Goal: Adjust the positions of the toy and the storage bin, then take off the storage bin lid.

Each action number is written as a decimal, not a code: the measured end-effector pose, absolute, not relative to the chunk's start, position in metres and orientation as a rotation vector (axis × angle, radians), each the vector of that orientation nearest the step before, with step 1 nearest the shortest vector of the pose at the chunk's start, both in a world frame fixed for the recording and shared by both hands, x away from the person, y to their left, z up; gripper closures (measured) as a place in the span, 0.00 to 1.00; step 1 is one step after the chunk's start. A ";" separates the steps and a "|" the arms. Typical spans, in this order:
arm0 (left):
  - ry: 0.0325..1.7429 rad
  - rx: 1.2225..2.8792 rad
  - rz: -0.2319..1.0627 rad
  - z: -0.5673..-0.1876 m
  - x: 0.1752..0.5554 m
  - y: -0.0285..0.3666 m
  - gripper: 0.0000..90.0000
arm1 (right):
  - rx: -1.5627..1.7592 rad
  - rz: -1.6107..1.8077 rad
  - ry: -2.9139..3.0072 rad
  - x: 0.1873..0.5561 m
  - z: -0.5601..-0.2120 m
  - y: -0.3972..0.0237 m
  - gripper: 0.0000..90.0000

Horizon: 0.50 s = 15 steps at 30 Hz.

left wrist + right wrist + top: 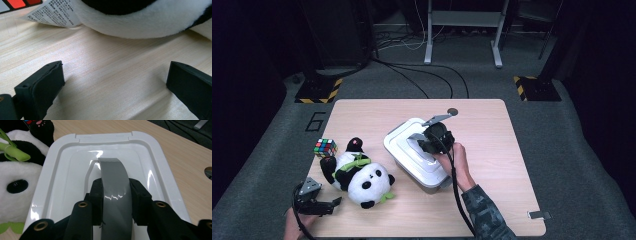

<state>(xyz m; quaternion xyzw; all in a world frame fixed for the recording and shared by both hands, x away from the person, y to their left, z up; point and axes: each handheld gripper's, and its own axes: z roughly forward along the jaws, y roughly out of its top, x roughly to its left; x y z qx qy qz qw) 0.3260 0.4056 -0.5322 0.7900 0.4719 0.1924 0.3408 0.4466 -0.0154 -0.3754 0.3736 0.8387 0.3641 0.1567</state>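
Note:
A white lidded box [404,137] sits at the middle of the wooden table [492,150]. Its lid [62,170] carries a grey arched handle [112,177]. My right gripper [428,142] is over the lid, and in the right gripper view my right gripper [115,193] is shut on that handle. A panda plush [362,175] lies on its back left of the box. My left gripper [332,204] rests low at the front left, just beside the plush. In the left gripper view, my left gripper [115,82] is open over bare wood, with the plush [140,20] and its printed tag [53,12] close ahead.
A colour cube [325,147] stands behind the plush near the table's left edge. A round hole [452,111] is in the tabletop behind the box. A small metal piece [539,215] lies at the front right corner. Cables and stands cover the floor beyond.

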 end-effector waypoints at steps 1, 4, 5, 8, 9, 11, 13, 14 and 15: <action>1.227 2.050 0.504 -0.533 0.326 0.405 0.01 | 1.068 1.040 2.399 0.446 -0.375 -0.014 0.74; 1.227 2.060 0.496 -0.532 0.326 0.406 0.01 | 1.061 1.031 2.395 0.446 -0.375 -0.012 0.74; 1.228 2.058 0.498 -0.532 0.326 0.406 0.01 | 1.059 1.027 2.394 0.446 -0.375 -0.012 0.74; 1.228 2.052 0.504 -0.532 0.326 0.405 0.01 | 1.059 1.032 2.399 0.446 -0.375 -0.013 0.74; 1.228 2.057 0.499 -0.532 0.326 0.406 0.01 | 1.058 1.032 2.400 0.446 -0.375 -0.013 0.74; 1.228 2.056 0.500 -0.532 0.326 0.406 0.01 | 1.053 1.029 2.398 0.446 -0.375 -0.012 0.74; 1.228 2.052 0.504 -0.532 0.326 0.405 0.01 | 1.053 1.031 2.397 0.446 -0.375 -0.013 0.74; 1.227 2.051 0.504 -0.533 0.326 0.405 0.01 | 1.051 1.032 2.397 0.446 -0.375 -0.013 0.74; 1.227 2.060 0.496 -0.532 0.326 0.406 0.01 | 1.049 1.031 2.396 0.446 -0.375 -0.013 0.74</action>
